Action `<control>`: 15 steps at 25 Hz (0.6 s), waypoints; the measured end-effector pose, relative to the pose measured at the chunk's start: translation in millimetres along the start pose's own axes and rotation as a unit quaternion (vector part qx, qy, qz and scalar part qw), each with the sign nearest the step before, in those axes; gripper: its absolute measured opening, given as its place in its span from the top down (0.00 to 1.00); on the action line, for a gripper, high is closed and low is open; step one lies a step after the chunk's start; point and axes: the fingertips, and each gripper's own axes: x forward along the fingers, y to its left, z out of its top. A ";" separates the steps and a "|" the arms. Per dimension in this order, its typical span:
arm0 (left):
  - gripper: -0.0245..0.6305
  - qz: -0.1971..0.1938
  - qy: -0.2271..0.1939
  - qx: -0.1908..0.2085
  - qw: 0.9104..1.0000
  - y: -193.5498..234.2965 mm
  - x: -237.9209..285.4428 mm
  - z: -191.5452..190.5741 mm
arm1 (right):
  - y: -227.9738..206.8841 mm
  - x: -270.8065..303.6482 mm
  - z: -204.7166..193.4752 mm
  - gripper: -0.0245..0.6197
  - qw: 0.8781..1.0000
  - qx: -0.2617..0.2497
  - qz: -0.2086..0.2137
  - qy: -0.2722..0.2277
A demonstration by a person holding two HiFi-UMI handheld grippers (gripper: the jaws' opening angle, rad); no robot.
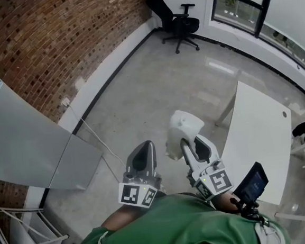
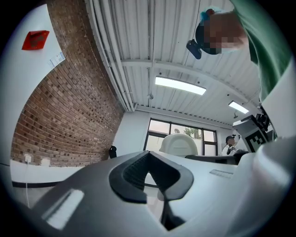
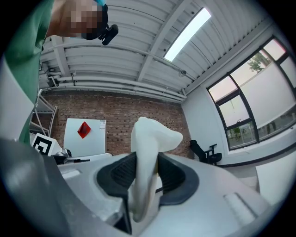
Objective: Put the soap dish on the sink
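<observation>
Green-shirted, holding a tool in each hand low over the grey concrete floor [image 1: 154, 81]. Clamping the white soap dish [image 1: 183, 125] in the right tool [image 1: 192, 141], with the dark pads pressing on both of its sides and most of the dish sticking out past the tips. Carrying that dish in the air, above bare floor and clear of the white counter [image 1: 260, 136] on the right. Holding the left tool [image 1: 143, 152] just beside the right one, jaws spread in a V with nothing between them. Facing down a room with a red brick wall [image 1: 55, 42] on the left, grey panels [image 1: 21, 141] standing along it and a black office chair [image 1: 178, 18] in the far corner.
</observation>
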 end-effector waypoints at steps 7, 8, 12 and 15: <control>0.95 -0.028 0.009 -0.005 1.000 52.1 24.0 -6.5 | 7.0 49.1 -14.2 0.76 1.000 -0.005 -0.024 -0.009; 0.95 -0.032 0.011 -0.007 0.999 56.0 28.1 -7.5 | 6.2 54.0 -14.4 0.76 1.000 -0.005 -0.028 -0.010; 0.95 -0.050 0.017 -0.016 0.999 63.5 47.2 -12.8 | -6.4 68.3 -14.1 0.76 0.998 -0.001 -0.054 -0.009; 0.95 -0.065 0.021 -0.019 0.998 62.7 65.9 -19.9 | -22.9 74.6 -14.8 0.76 0.997 -0.003 -0.071 -0.009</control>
